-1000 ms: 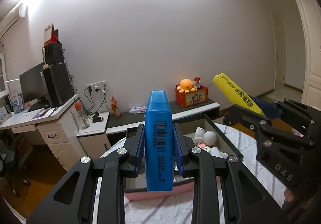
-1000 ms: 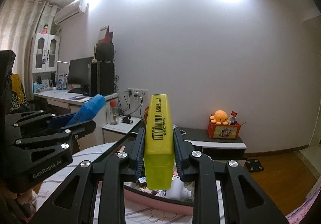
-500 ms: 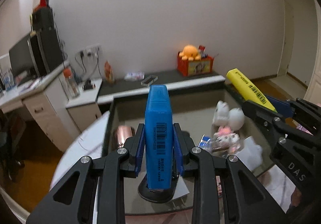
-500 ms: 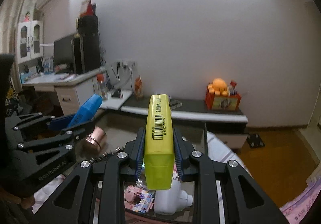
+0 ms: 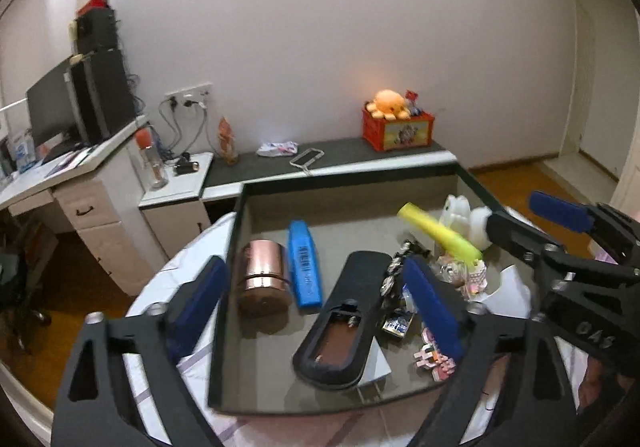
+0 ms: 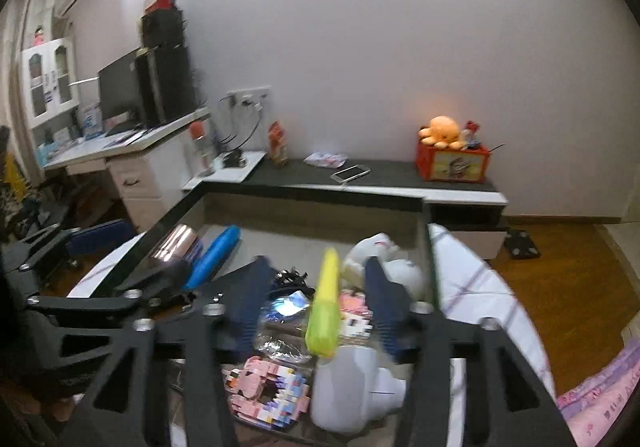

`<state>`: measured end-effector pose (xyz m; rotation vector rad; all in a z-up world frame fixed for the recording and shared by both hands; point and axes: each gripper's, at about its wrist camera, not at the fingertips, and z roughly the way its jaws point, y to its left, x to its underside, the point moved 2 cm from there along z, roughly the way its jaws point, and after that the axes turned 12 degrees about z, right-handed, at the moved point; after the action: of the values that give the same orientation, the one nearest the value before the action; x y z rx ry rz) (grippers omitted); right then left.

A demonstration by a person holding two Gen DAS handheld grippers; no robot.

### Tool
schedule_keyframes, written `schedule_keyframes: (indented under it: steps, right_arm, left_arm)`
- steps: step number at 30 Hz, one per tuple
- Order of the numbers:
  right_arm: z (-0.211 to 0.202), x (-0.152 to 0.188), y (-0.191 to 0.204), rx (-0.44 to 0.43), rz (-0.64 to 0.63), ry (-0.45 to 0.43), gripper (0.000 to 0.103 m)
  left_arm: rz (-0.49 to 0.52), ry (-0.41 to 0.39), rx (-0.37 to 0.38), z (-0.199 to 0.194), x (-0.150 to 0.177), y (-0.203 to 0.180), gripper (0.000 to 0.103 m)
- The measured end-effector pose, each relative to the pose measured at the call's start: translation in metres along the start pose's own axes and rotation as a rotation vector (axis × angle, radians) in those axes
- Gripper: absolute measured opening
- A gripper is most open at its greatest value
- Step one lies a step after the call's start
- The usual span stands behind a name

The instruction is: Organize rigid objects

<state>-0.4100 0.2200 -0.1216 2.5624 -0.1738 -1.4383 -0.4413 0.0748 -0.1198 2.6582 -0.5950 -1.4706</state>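
- We find a dark-rimmed tray as the largest item, standing on a round surface under a white, lined cloth; both tools hang over its near edge.
- We note the left tool released: its jaws have just been opening and stand wide, their blue pads clear of everything, nothing gripped between them.
- We note the right tool released as well: its jaws have just been opening, and the yellow marker lies between them with a gap on each side, blurred, its far end raised towards the wall.
- In the left wrist view that yellow marker sits tilted at the right of the tray, above a heap of small toys; whether it rests on them we cannot tell.
- A black oval case lies open in the near middle of the tray.
- A copper-coloured can lies on its side at the left of the tray.
- The blue marker lies flat on the tray floor, just right of the can and left of the case, pointing towards the far wall.
- A white figurine stands at the far right of the tray.
- A pink block toy lies at the near edge, beside a white bottle.
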Motion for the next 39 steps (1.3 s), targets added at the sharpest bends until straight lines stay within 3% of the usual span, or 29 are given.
schedule_keyframes:
  steps: [4, 7, 9, 24, 32, 39]
  right_arm:
    - [-0.033, -0.006, 0.006, -0.01, -0.003, -0.062, 0.084]
    - [-0.058, -0.008, 0.012, -0.01, -0.013, -0.113, 0.086]
    - [-0.078, -0.008, 0.017, -0.007, -0.017, -0.148, 0.103]
    - [-0.211, 0.02, 0.046, -0.025, -0.032, -0.287, 0.103]
    - [-0.255, 0.037, 0.054, -0.048, -0.022, -0.32, 0.103]
    - [-0.287, 0.048, 0.058, -0.024, -0.036, -0.36, 0.103]
  left_arm:
    - [-0.054, -0.024, -0.011, -0.034, 0.003, 0.008, 0.1]
    - [-0.059, -0.066, -0.043, -0.067, 0.006, 0.01, 0.103]
    - [-0.06, -0.09, -0.06, -0.085, 0.008, 0.01, 0.103]
    - [-0.024, -0.251, -0.131, -0.237, 0.032, -0.01, 0.103]
    - [-0.073, -0.321, -0.166, -0.286, 0.046, -0.02, 0.103]
    - [-0.059, -0.38, -0.212, -0.321, 0.055, -0.029, 0.103]
